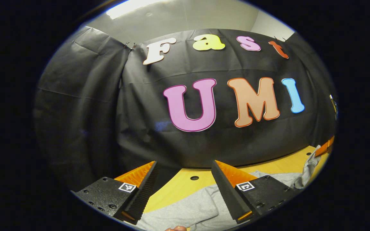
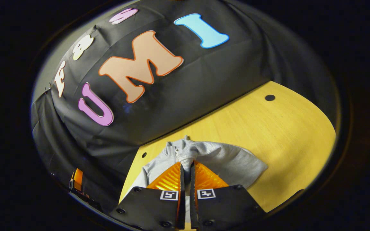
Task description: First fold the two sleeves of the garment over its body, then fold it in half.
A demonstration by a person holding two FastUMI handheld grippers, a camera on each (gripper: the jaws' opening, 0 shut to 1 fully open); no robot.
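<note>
Left gripper view, from left to right: left gripper (image 1: 185, 189) held above the near part of the yellow wooden table (image 1: 185, 186), jaws spread wide, nothing between them. Between the two fingers (image 1: 146, 189), bare table with one small round hole (image 1: 194, 177), and lower down the grey soft fabric garment (image 1: 188, 211), lying flat on the table with some creases. Further right, same garment running along the table toward the edge of the view, one part of it lifted up off the table (image 1: 308, 166). Beside this raised part, the tip of the other gripper, partly cut off by the edge of the view. At the bottom edge, a small part of a hand (image 1: 176, 228).

Right gripper view, from left to right: at far left, low, a small part of the left gripper (image 2: 77, 181) near the black cloth wall (image 2: 204, 80). In the middle, right gripper (image 2: 187, 173) with jaws pressed almost together, pinching a ribbed cuff (image 2: 186, 157) of the garment (image 2: 230, 163). Cuff bunched between the fingertips and raised; grey fabric hanging from it to both sides, down to the table. To the right, bare yellow table (image 2: 284, 134) with a dark round hole (image 2: 269, 97) near the wall.
</note>
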